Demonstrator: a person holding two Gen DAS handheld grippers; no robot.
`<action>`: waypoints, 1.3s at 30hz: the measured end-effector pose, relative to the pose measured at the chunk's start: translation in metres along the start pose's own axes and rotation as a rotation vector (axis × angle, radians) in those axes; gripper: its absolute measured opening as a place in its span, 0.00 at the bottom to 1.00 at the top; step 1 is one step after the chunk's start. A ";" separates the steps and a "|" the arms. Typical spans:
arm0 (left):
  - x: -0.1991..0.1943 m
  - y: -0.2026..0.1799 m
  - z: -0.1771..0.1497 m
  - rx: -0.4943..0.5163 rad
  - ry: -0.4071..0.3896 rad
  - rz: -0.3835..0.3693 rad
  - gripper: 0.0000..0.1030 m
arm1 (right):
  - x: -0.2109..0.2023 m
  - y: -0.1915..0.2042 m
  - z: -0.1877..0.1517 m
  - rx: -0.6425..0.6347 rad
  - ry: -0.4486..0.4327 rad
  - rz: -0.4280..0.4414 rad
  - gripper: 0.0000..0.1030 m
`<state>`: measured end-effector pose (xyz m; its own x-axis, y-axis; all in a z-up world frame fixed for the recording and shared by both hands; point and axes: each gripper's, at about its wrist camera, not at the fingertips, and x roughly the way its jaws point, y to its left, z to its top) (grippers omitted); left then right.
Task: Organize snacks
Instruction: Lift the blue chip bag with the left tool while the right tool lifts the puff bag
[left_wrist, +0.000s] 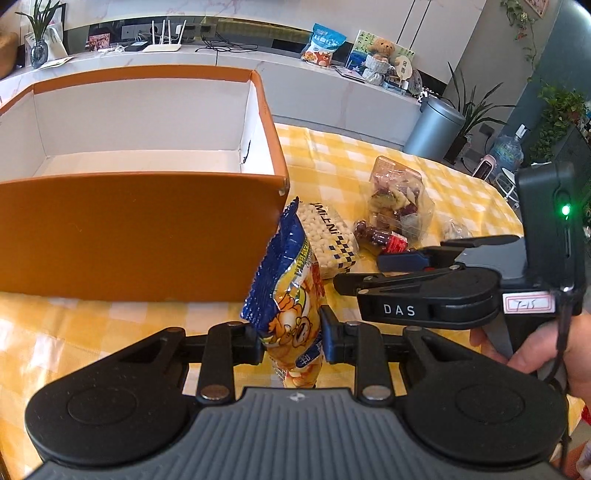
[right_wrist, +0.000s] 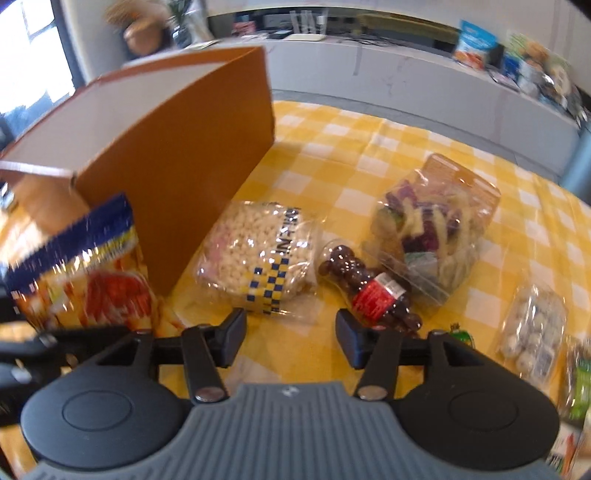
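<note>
A yellow checked surface (left_wrist: 369, 166) carries an orange box (left_wrist: 147, 229) with snacks beside it — a bag of white puffs (right_wrist: 255, 254) and a bottle of dark candies (right_wrist: 369, 295). The left gripper (left_wrist: 291, 343) has its jaws clamped on a yellow-and-blue snack bag (left_wrist: 291, 280), held upright just beside the box. The right gripper (right_wrist: 290, 336) hovers with jaws apart.

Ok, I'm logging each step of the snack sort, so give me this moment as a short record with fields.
left gripper: shut on the chip bag, held off the table
right gripper: open, holding nothing, low over the cloth
box: orange, open top; nothing visible inside
chip bag position: beside the box's right corner, not yet in
still on cloth: puff bag, bean bottle, dried-fruit bag, candy pack
</note>
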<state>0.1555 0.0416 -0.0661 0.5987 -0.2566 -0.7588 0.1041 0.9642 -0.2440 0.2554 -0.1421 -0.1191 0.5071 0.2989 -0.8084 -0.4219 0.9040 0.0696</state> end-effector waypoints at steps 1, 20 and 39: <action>0.000 0.001 0.000 -0.003 0.002 0.000 0.31 | 0.002 0.000 0.000 -0.027 -0.006 -0.003 0.49; 0.004 0.002 0.000 -0.018 0.023 0.011 0.31 | -0.013 0.020 -0.006 -0.188 0.009 0.043 0.00; -0.013 0.000 -0.003 0.024 0.007 0.089 0.31 | -0.065 -0.025 -0.040 0.242 0.022 0.147 0.35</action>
<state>0.1457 0.0445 -0.0580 0.6009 -0.1705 -0.7809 0.0702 0.9845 -0.1609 0.2031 -0.1959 -0.0914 0.4359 0.4278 -0.7918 -0.2963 0.8990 0.3226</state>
